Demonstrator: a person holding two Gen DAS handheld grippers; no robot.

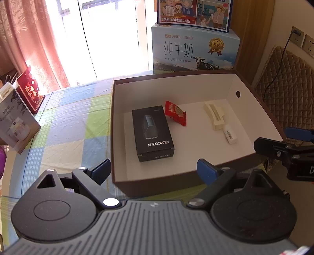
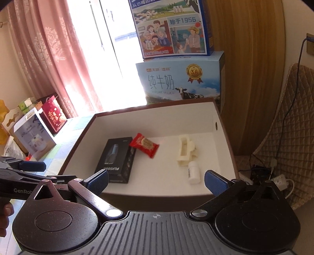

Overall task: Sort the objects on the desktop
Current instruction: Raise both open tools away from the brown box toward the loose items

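Hovering at the near rim of the box, left gripper and right gripper both gape wide, empty (level, side by side); black carton, red sachet, cream clip and white bottle lie inside.

Bright daylight floods through a tall window at the upper middle of the frame, washing the glass out to white. A pink patterned curtain hangs at the upper left. The counter wears a checked cloth of blue, green and white. At the upper right stands a wood-grain panel beside a cream wall with sockets (one holds a plug). A quilted brown chair back stands below them.
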